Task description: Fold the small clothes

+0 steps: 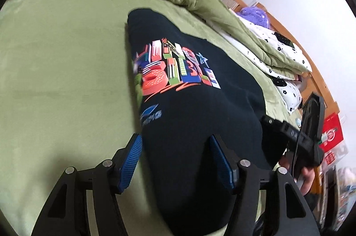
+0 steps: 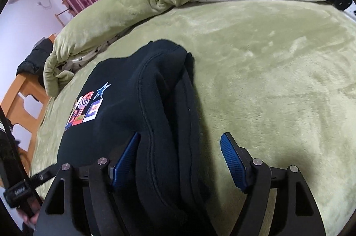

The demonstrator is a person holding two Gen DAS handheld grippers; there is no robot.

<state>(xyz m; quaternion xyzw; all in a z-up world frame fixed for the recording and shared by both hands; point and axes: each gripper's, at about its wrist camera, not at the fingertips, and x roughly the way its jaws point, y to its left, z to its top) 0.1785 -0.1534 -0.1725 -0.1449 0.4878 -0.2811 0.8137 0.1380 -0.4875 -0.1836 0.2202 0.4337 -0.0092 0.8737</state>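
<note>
Left wrist view: the left gripper (image 1: 175, 160) has its 2 blue pads spread wide, gripping nothing; the black sweatshirt (image 1: 189, 102) lies on the green blanket (image 1: 55, 80) between and ahead of them, its colourful print (image 1: 173, 67) further ahead. The right gripper (image 1: 311, 131) shows at its right, in a hand (image 1: 307, 178).

Right wrist view: the right gripper (image 2: 180, 158) is also wide open, holding nothing; the sweatshirt's folded edge (image 2: 169, 124) runs between its pads, nearer the left one.
</note>
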